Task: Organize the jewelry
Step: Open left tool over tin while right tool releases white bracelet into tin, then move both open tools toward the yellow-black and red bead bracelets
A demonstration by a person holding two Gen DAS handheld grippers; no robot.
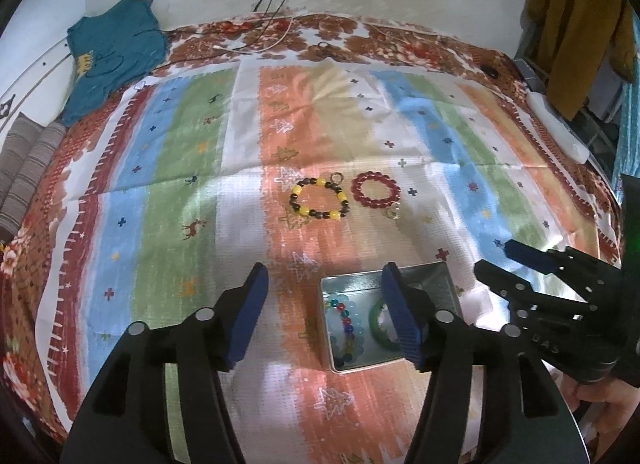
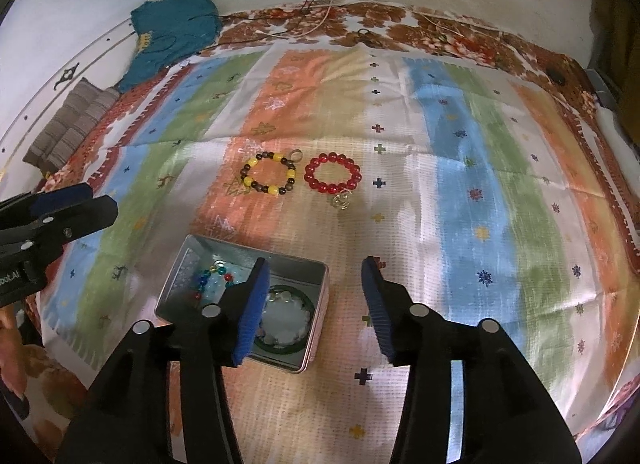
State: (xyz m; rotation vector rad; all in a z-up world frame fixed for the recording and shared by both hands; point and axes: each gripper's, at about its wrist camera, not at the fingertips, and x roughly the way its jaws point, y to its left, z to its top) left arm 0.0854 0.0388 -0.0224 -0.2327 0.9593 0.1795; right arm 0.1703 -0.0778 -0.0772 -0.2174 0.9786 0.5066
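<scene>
Jewelry, left wrist view: yellow-and-dark bracelet (image 1: 319, 199) and red bracelet (image 1: 375, 189) lie side by side on the striped cloth (image 1: 160, 168), beyond my left gripper (image 1: 325, 314), which is spread wide and empty. Tin (image 1: 434, 273) below already holds two bracelets; I judge sorting part done.

Right wrist view: right gripper (image 2: 314, 312), wide apart, empty, near tin (image 2: 196, 254); red bracelet (image 2: 333, 173) lies ahead. Next move, I judge: reach forward, pinch one.
</scene>
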